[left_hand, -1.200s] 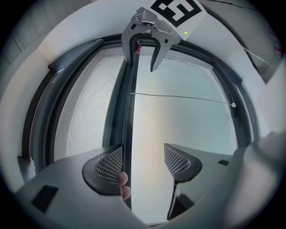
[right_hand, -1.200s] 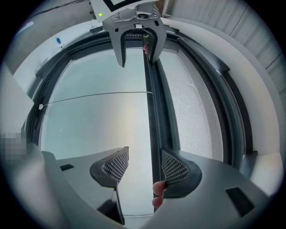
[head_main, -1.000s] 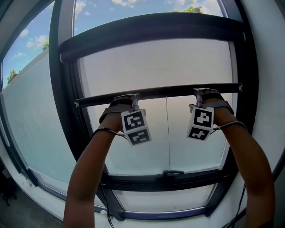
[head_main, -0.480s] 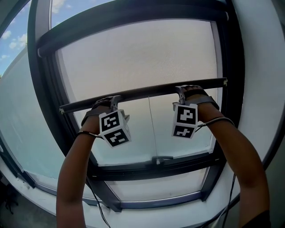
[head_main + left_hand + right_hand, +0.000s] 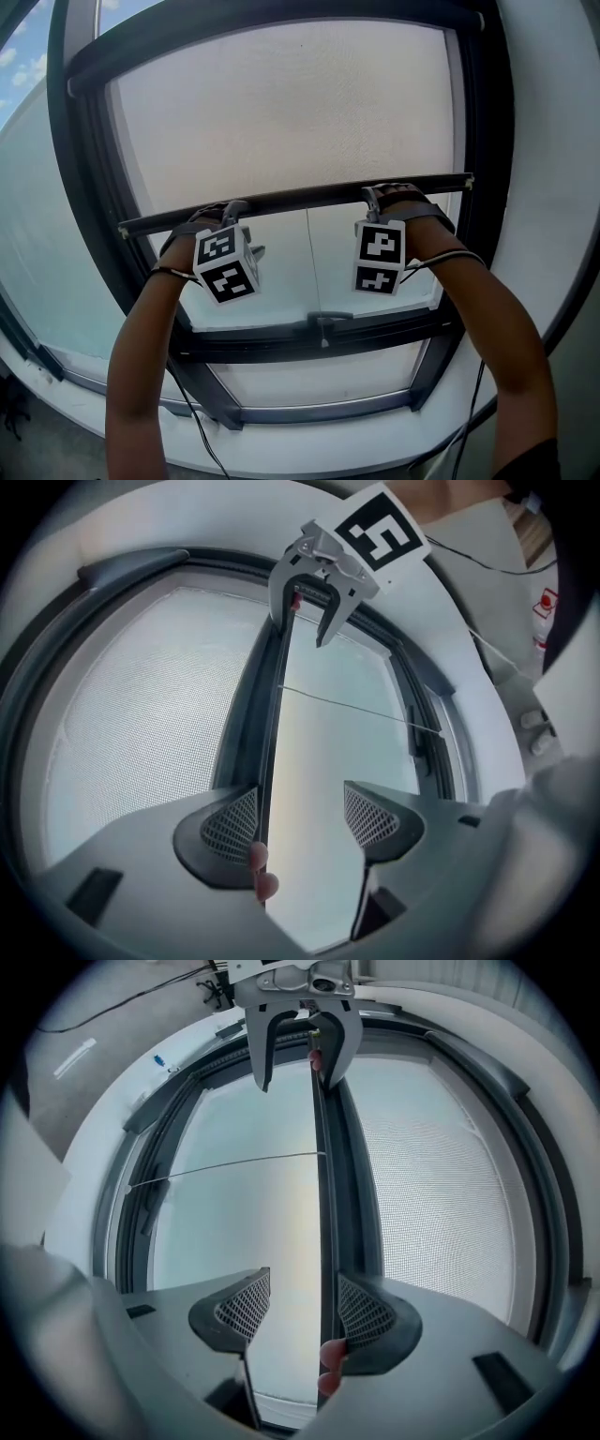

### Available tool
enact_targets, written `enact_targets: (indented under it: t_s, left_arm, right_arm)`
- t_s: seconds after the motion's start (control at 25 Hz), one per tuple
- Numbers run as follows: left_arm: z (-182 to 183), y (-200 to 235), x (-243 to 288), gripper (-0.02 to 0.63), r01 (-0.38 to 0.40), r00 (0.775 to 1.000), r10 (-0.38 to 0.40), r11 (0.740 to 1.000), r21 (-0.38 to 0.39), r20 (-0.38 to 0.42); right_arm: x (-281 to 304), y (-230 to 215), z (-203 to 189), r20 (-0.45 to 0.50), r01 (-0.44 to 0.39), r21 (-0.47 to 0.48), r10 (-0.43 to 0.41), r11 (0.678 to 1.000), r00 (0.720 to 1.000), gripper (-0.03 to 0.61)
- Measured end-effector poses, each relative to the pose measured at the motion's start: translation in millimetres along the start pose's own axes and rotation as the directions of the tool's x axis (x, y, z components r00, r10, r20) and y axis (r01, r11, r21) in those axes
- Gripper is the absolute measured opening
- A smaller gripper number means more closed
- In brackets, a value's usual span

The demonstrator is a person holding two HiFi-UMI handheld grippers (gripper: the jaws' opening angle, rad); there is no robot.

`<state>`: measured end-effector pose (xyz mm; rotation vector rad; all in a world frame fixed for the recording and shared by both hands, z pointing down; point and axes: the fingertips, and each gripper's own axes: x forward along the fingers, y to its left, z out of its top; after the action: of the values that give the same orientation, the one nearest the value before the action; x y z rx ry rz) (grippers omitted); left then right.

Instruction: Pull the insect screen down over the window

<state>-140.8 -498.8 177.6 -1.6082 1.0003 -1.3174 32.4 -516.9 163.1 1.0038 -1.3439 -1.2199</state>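
The screen [image 5: 281, 103] covers the upper pane, and its bar [image 5: 300, 198] crosses mid-frame, well above the lower frame [image 5: 309, 339]. The left gripper [image 5: 228, 214] and right gripper [image 5: 374, 196] hook over the bar with jaws apart, the bar lying against one pad of each. The mesh is probably light and soft, so load only the stiff bar, evenly on both sides.

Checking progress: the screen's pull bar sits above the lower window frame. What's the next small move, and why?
Probably draw the pull bar straight down, both sides evenly. The left gripper and right gripper are hooked over it with jaws apart, and bare glass shows between the bar and the lower frame.
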Motion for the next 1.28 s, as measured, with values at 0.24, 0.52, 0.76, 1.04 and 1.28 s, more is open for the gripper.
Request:
enact_targets:
  t_s: [0.24, 0.52, 0.76, 1.04, 1.28]
  left_arm:
    - [-5, -3, 3, 0.29, -0.013, 1.0, 0.013, 1.0, 0.003, -0.006]
    - [-5, -5, 5, 0.29, 0.013, 1.0, -0.013, 1.0, -0.004, -0.009]
    - [-9, -64, 22, 0.285, 0.117, 0.993, -0.117, 0.993, -0.026, 0.005]
    - [-10, -93, 33, 0.285, 0.101, 0.995, -0.102, 0.994, -0.039, -0.013]
    - [-12, -110, 41, 0.285, 0.142, 0.989, -0.143, 0.989, -0.047, -0.026]
  right_arm:
    - [2, 3, 5, 0.006, -0.01, 0.003, 0.01, 1.0, 1.0, 0.225]
    - [2, 5, 6, 0.009, -0.037, 0.011, 0.037, 0.999, 0.999, 0.225]
    - [7, 67, 4, 0.02, -0.121, 0.002, 0.121, 0.993, 0.992, 0.225]
    - [12, 99, 3, 0.048, -0.109, 0.027, 0.107, 0.994, 0.993, 0.225]
    - [18, 118, 3, 0.056, -0.114, 0.025, 0.113, 0.993, 0.992, 0.225]
